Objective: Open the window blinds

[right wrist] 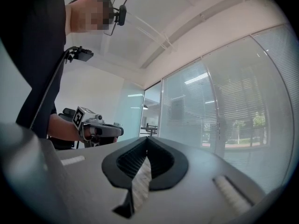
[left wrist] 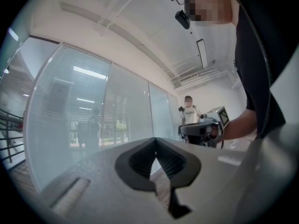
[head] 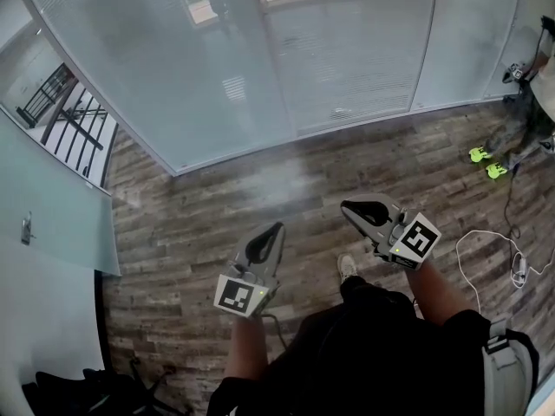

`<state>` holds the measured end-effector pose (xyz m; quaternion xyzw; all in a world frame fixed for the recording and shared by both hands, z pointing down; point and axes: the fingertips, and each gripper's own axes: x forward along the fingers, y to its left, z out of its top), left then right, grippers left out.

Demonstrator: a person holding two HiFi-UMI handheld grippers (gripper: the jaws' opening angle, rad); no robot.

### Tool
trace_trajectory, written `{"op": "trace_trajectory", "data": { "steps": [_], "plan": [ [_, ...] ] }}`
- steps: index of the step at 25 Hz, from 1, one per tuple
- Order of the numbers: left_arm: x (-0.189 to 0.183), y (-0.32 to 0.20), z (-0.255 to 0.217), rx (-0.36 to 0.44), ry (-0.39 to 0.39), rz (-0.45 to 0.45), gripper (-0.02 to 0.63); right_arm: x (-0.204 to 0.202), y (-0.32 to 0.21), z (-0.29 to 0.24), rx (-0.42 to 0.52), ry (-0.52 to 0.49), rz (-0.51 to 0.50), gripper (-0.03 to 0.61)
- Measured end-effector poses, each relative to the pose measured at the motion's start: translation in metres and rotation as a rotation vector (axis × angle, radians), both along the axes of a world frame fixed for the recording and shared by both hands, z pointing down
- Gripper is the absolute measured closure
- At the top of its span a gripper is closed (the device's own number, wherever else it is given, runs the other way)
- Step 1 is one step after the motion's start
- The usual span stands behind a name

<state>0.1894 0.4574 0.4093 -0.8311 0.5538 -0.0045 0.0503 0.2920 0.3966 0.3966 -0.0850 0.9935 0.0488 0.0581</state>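
Flooring (head: 217, 224) of grey-brown wood planks fills the lower head view, bounded along the top by glass walls. The window blinds (head: 347, 68) hang lowered in those panes (fine horizontal slats, hazy). A white cable (head: 486, 243) loops at the right edge, near a bystander's green shoes (head: 486, 161). At centre, the left gripper (head: 279, 226) and right gripper (head: 344, 204) point toward the glass, each with its jaws pressed together on nothing, well apart from the blinds.
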Motion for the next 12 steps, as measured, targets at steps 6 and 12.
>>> {"op": "trace_trajectory", "data": {
  "steps": [6,12],
  "plan": [
    [-0.015,-0.032,0.004,-0.015,-0.017,-0.043,0.609,-0.014,-0.037,0.006,-0.020,0.015,-0.043,0.573],
    [-0.024,-0.077,-0.004,-0.010,-0.029,-0.067,0.609,-0.022,-0.083,-0.001,-0.014,0.009,-0.068,0.572]
  ]
}}
